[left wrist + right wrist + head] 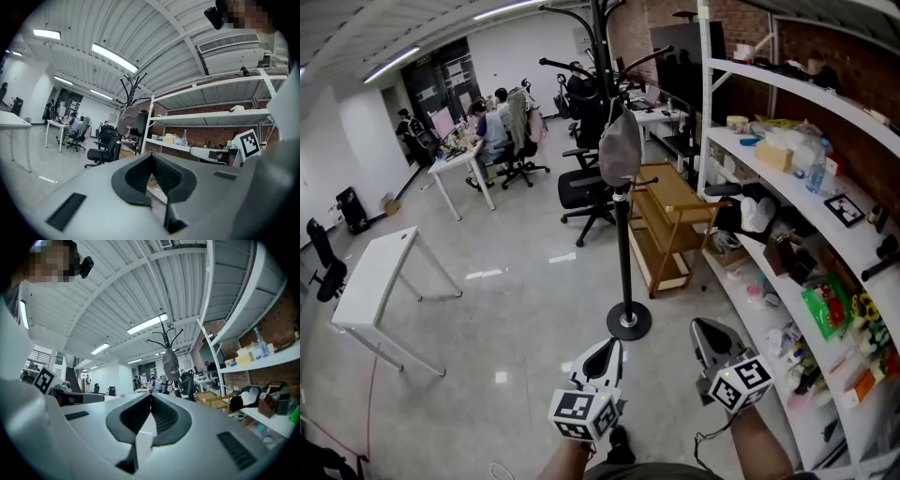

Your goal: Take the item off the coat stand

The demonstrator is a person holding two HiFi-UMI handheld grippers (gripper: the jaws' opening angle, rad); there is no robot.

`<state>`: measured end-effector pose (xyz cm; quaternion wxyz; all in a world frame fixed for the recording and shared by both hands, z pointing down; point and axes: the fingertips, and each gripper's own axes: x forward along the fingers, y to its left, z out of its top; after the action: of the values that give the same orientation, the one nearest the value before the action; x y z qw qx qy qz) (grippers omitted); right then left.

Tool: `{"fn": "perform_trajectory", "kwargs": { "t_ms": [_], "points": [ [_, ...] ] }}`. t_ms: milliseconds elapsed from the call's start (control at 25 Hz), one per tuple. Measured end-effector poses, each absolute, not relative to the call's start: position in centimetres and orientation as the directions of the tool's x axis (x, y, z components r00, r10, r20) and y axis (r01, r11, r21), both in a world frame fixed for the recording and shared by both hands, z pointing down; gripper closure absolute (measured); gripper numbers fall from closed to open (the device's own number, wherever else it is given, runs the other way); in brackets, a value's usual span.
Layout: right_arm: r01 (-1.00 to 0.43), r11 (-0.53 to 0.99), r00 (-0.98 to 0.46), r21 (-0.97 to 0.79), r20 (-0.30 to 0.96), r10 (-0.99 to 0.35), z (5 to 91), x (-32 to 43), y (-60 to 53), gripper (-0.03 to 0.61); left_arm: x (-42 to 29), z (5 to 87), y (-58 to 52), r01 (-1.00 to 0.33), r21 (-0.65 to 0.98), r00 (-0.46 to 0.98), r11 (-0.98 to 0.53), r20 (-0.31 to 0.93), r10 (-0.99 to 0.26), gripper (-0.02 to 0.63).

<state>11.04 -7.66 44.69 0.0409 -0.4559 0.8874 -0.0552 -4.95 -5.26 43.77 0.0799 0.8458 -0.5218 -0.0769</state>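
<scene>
The cap [621, 148] hangs on the stand [625, 253], well ahead of us. The left hand-held gripper [605, 354] and right hand-held gripper [705, 337] are closed and empty. We should step nearer, open 1 wide, and lift the cap upward and off.

Coat stand [623, 253] top off-frame

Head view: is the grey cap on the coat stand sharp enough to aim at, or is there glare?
Head view: grey cap sharp, evenly lit; coat stand pole barely bent; light glare on the floor lies well left of it. Right gripper view: cap small but clear, shelf posts curve strongly. Left gripper view: cap dim, soft.
</scene>
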Motion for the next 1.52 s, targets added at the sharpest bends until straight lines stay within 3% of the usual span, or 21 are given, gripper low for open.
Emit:
{"fn": "perform_trajectory", "kwargs": {
  "t_ms": [1160,1520],
  "points": [
    [-0.885,0.443,-0.438,-0.145,-0.068,-0.896,41.6,5.3,-26.6,0.571,-12.4,39.8,-24.9,-0.812,0.213,0.536,-0.543,-0.096,-0.839,0.606],
    [-0.840,0.522,-0.504,-0.148,-0.145,-0.852,38.9,5.1,-33.6,0.569,-12.5,39.1,-30.4,-0.853,0.173,0.486,-0.492,-0.080,-0.870,0.606]
  ]
}}
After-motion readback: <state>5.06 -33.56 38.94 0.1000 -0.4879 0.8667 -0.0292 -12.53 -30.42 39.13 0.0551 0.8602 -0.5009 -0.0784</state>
